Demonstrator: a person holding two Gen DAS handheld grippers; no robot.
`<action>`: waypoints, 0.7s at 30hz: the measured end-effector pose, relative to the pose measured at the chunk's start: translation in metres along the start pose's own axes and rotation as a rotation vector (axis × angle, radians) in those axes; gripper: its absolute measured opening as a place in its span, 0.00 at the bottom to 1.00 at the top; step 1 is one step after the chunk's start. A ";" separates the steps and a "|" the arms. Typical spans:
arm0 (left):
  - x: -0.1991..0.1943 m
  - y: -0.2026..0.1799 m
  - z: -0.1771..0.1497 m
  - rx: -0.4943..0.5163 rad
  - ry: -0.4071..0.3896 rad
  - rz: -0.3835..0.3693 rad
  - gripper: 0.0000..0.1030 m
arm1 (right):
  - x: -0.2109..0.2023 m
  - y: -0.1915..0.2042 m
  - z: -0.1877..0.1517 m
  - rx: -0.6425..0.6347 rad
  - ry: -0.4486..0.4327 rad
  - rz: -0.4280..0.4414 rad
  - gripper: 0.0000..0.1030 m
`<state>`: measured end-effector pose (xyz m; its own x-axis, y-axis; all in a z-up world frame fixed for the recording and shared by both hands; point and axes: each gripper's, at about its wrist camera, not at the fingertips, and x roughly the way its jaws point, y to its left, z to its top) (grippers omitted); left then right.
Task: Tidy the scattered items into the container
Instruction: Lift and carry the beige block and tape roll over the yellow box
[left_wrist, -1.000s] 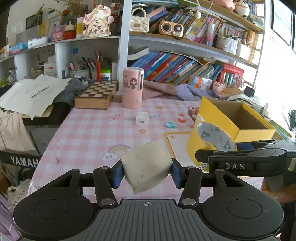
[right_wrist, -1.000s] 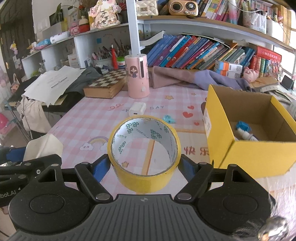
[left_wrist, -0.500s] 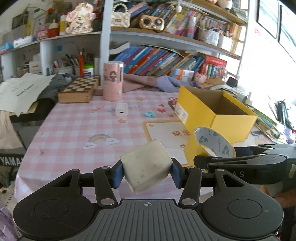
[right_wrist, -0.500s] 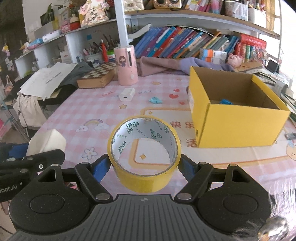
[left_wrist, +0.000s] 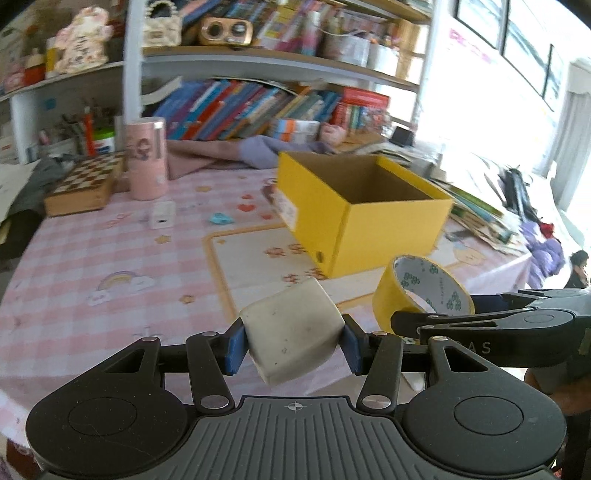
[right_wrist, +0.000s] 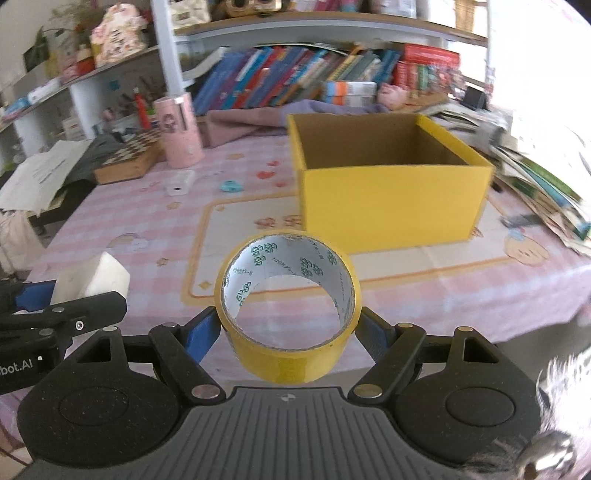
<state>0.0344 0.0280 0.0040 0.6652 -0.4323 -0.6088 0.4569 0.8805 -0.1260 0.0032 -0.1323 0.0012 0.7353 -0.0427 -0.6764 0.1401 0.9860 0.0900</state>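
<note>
My left gripper (left_wrist: 291, 345) is shut on a whitish speckled block (left_wrist: 291, 334), held above the near part of the pink checked table (left_wrist: 92, 251). My right gripper (right_wrist: 288, 332) is shut on a roll of yellow tape (right_wrist: 288, 354), which also shows at the right of the left wrist view as the tape roll (left_wrist: 421, 291). The open yellow cardboard box (right_wrist: 391, 195) stands ahead of both grippers, its inside floor hidden from here. In the right wrist view the block (right_wrist: 92, 280) and left gripper sit at the lower left. A white charger (left_wrist: 161, 218) and a small blue clip (left_wrist: 220, 218) lie on the table.
A pink cylinder (left_wrist: 146, 158) and a wooden chess box (left_wrist: 85, 184) stand at the table's far left. Purple cloth (left_wrist: 236, 151) lies behind the box, below shelves of books (left_wrist: 258, 110). Stacked books and papers (right_wrist: 546, 184) crowd the right edge.
Both grippers have swung to the right and pulled back with their loads; the yellow box now sits nearer the middle of each view and its inside floor has dropped out of sight.
</note>
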 end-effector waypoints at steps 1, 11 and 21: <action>0.002 -0.003 0.001 0.007 0.002 -0.010 0.49 | -0.003 -0.005 -0.002 0.011 0.000 -0.012 0.76; 0.013 -0.032 0.003 0.067 0.018 -0.099 0.49 | -0.021 -0.036 -0.013 0.086 -0.002 -0.101 0.76; 0.028 -0.055 0.012 0.118 0.022 -0.165 0.49 | -0.031 -0.061 -0.016 0.147 -0.011 -0.174 0.76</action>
<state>0.0350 -0.0346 0.0030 0.5629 -0.5636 -0.6046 0.6256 0.7686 -0.1339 -0.0389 -0.1888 0.0046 0.6987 -0.2129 -0.6830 0.3599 0.9297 0.0783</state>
